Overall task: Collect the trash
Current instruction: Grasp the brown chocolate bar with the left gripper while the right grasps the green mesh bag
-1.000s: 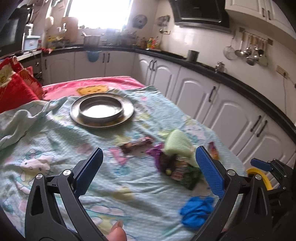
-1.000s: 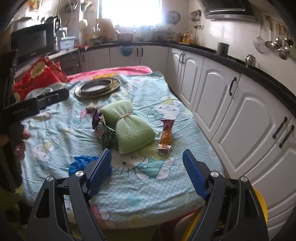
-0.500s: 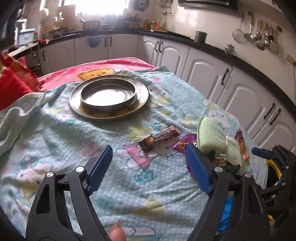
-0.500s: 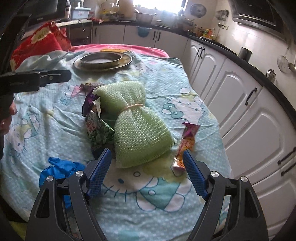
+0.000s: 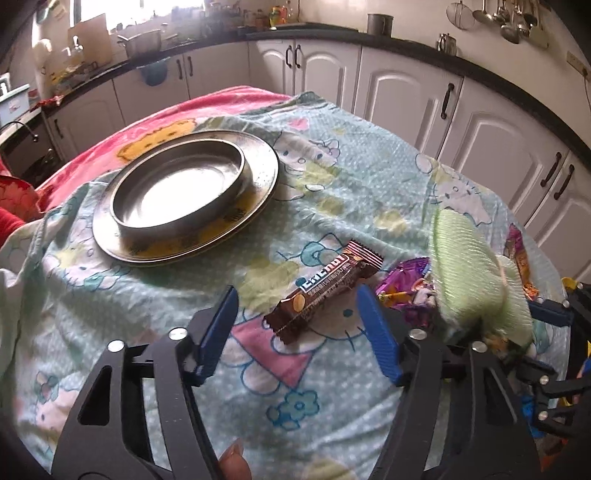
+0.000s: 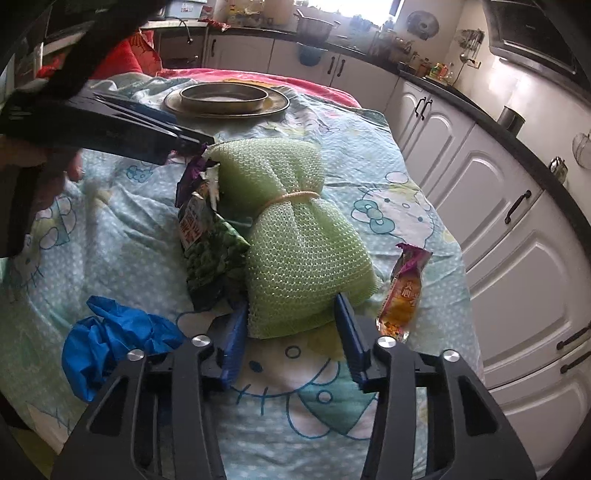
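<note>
Jaws of the left gripper (image 5: 295, 317) have just been closing and stand part open astride the brown snack bar wrapper (image 5: 325, 286) on the tablecloth (image 5: 332, 177), pads apart from it. Right gripper (image 6: 291, 328) jaws, also just closing, flank the near end of the green mesh bag (image 6: 295, 236); whether its pads press the mesh cannot be told.

I see a kitchen with white panelled cabinet doors (image 5: 491, 140) bearing dark handles, curving round under a black countertop (image 5: 406, 51). Bright daylight pours from a window (image 6: 351, 4) at the far end, above a steel pot (image 6: 314, 26). Metal ladles and strainers (image 5: 502, 18) hang on the white tiled wall (image 6: 524, 81).
</note>
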The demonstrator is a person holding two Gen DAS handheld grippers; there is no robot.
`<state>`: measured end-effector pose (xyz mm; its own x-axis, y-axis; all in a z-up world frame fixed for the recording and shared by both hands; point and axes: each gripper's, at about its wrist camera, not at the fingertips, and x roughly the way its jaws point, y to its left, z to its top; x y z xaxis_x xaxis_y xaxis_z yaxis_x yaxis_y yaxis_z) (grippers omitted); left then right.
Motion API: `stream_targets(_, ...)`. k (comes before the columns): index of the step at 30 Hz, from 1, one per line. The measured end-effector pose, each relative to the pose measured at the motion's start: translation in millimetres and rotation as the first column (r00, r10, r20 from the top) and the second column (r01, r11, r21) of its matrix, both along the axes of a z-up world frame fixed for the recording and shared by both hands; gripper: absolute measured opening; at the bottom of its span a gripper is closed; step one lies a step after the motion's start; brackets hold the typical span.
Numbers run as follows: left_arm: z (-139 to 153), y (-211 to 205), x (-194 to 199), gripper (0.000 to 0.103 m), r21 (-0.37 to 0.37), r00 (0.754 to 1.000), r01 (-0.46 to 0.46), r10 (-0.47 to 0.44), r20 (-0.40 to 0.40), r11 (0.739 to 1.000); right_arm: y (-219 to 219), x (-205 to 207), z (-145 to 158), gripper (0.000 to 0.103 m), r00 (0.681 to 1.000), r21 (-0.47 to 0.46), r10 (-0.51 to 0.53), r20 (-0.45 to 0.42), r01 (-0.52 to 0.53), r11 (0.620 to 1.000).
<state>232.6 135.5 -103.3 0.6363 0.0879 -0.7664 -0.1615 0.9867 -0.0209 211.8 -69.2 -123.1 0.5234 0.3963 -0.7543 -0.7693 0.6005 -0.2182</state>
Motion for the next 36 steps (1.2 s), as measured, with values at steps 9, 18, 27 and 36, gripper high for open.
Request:
stream_targets(9, -11.1, 1.7, 3.3, 0.021, -0.023, 1.000, 0.008, -0.009, -0.025, 1.000, -18.2, -4.3, 8.5, 0.030, 0.997, 0.093, -0.021, -0.069, 0.028, 0.995)
stream_targets(18, -10.5, 11.0, -14.4, 0.003, -0.134, 1.000, -0.022, 0.023, 0.000, 0.991, -30.8, -15.7, 26.0, 0.025, 0.994, 0.208, -0.021, -0.108, 0.044, 0.977)
stream_targets(27, 11.9, -0.8, -54.2, 0.003, -0.204, 0.994, -0.026, 0.047, 0.100, 0.979, -61.6, -24.2, 46.6, 0.024, 0.989, 0.295, -0.063, -0.135, 0.101, 0.950)
stream_targets(36, 41.4, -26.3, -91.8, 0.003, -0.205, 0.981, 0.028, 0.013, 0.195, 0.978, -92.5, -32.2, 58.4, 0.023, 0.980, 0.345, -0.112, -0.162, 0.163, 0.925)
